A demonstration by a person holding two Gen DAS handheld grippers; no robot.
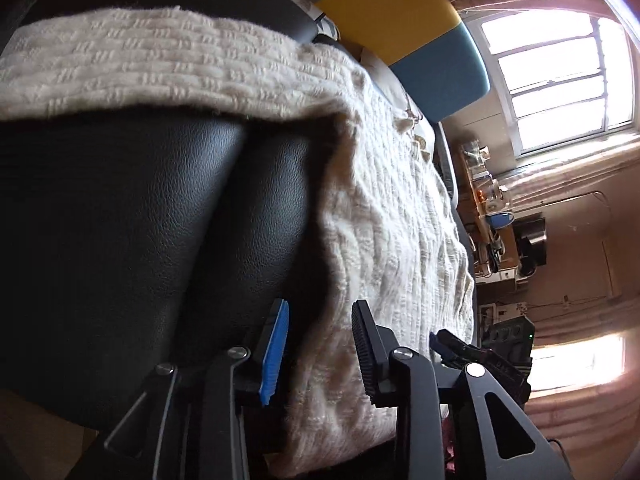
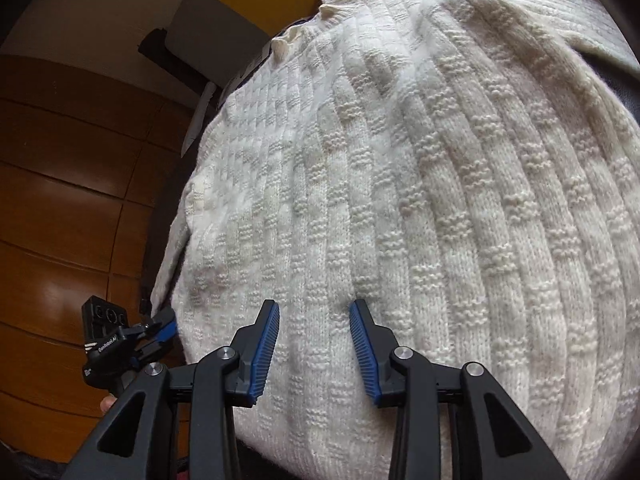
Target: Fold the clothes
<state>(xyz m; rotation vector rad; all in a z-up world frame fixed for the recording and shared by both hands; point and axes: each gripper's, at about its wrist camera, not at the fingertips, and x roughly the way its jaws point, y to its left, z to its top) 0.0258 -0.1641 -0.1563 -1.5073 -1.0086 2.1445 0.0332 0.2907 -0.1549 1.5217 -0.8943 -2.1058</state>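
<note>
A cream knitted sweater lies spread over a black leather seat. In the left wrist view the sweater hangs down the seat's side, and one sleeve lies across the top. My left gripper is open, its jaws standing either side of the sweater's hanging edge. My right gripper is open just above the sweater's body, holding nothing. The left gripper also shows in the right wrist view at the sweater's lower left edge. The right gripper also shows in the left wrist view.
Yellow and blue cushions lie beyond the sweater. A cluttered table stands under a bright window. A brown wooden floor lies to the left of the seat.
</note>
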